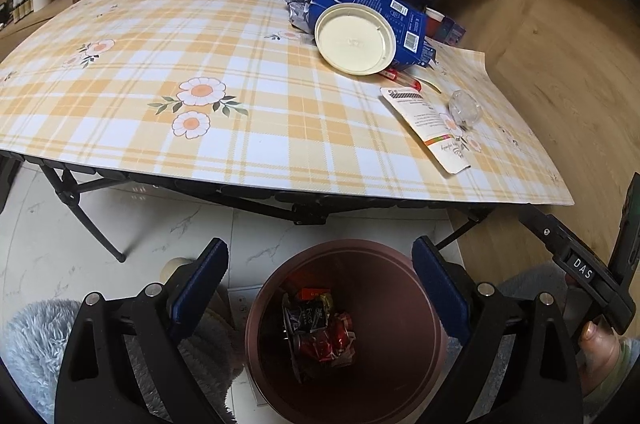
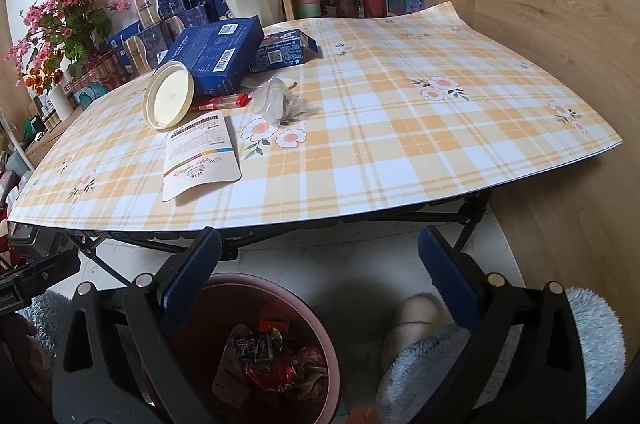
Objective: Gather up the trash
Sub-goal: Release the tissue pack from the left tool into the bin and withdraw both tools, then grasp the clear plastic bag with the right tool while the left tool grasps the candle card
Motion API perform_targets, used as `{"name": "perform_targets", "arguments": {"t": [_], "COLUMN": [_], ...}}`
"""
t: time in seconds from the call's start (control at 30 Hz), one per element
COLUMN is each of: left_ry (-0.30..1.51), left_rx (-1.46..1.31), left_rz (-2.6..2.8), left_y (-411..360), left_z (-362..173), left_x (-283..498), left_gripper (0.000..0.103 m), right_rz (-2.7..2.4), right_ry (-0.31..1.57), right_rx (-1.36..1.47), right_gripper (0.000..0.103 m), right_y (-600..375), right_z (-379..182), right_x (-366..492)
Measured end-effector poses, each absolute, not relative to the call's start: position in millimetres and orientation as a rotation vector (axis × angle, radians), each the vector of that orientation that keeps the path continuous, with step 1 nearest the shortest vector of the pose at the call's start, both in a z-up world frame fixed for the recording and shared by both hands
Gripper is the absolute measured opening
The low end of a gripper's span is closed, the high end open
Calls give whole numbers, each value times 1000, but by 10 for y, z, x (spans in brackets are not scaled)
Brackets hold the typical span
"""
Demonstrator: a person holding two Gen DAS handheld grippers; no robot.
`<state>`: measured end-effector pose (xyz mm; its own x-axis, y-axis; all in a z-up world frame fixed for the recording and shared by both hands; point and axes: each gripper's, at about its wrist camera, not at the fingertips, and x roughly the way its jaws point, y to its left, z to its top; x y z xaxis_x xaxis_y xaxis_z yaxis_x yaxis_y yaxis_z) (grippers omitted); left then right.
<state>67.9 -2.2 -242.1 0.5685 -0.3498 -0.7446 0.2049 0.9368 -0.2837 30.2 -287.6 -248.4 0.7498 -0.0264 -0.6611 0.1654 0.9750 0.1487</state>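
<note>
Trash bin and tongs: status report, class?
Both tongs open, empty, left, right. Bin holds wrappers. Pouch, lid, boxes still on table.

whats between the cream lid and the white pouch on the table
A red pen lies between the cream lid and the white pouch, partly tucked under the lid's edge. The right wrist view shows it best; the left shows only its tip.

tabletop point(image 1: 248, 144): smooth, faintly glossy checked sheet
bin point(image 1: 400, 272): matt brown plastic
pouch point(image 2: 200, 160): matt paper
wrappers point(image 1: 320, 332): glossy crinkled foil
floor point(image 1: 120, 224): polished marble-look tile
</note>
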Motion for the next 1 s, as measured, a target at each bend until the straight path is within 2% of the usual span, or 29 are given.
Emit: {"name": "perform_targets", "arguments": {"t": [0.2,0.4,0.57,0.8,1.0], "left_ry": [896,896,946,978,1015], "left_rx": [-168,-142,-203,-88,-28], "left_rz": [-306,-277,-278,-265,-151], "left_y": [33,-29,-416,-1160,-1509], "left_z": [-2368,-2149,-2037,-2069,-2249], "left_x": [651,749,1087,1472,1737], "left_gripper": [91,91,91,91,91], "right_rz": [-80,-105,-130,-112,-118], "right_ry": [683,511,412,325,349], "right_rx": [206,182,104,227,315], "right_gripper": [97,97,97,97,97], "right_y": [-2869,-3128,-3316,-3613,-3833], "right_z": [-2423,-2091,-1955,-1955,-2041], "right_x": [292,328,509,564,641]}}
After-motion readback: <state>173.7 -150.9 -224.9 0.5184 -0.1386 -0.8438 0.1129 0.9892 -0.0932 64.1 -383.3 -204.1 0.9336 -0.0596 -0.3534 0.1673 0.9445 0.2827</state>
